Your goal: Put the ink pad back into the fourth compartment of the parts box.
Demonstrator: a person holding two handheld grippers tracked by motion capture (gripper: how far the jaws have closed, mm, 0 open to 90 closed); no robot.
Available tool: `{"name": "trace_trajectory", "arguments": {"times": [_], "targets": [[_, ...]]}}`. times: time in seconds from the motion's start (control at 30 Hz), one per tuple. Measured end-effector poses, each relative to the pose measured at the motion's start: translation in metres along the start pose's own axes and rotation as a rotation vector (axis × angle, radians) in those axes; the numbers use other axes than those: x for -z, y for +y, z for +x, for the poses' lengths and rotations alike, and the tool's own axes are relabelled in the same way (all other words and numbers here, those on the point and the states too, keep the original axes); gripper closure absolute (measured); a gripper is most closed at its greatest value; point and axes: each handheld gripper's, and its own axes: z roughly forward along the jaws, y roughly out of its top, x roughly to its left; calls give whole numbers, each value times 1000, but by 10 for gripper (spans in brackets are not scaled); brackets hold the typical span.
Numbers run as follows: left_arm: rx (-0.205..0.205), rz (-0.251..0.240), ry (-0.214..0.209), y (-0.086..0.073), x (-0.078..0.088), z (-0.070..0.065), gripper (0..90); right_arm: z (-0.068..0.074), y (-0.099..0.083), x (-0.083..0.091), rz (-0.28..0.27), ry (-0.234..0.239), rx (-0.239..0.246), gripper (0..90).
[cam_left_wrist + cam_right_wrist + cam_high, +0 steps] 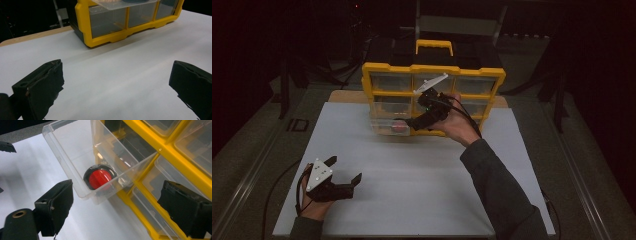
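Observation:
A yellow organizer [432,70] with clear drawers stands at the back of the white table [412,190]. Its lower-left drawer [382,126] is pulled out and holds a round black-rimmed red part [400,127]. My right gripper [410,123] hovers open just beside this drawer. In the right gripper view the red part [100,178] lies in the drawer's [67,150] front corner, a little beyond the open right gripper [122,205]. My left gripper [345,169] rests open and empty near the table's front left. In the left gripper view the left gripper [117,85] faces the organizer [112,37].
A yellow handle [434,46] tops the organizer. Closed clear drawers [190,142] fill the rest of the yellow frame [160,150]. A wooden board edge [30,37] shows behind the white surface. Dark floor and stands surround the table.

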Motion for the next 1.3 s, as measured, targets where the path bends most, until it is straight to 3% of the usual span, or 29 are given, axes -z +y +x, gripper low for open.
{"name": "trace_trajectory", "arguments": {"times": [0.97,1.3], "targets": [[1,-2,5,0,1,0,0,2,-25,13,-16,-3,11,115],[0,0,4,0,0,0,0,10,-31,12,-19,24,36,129]]}}
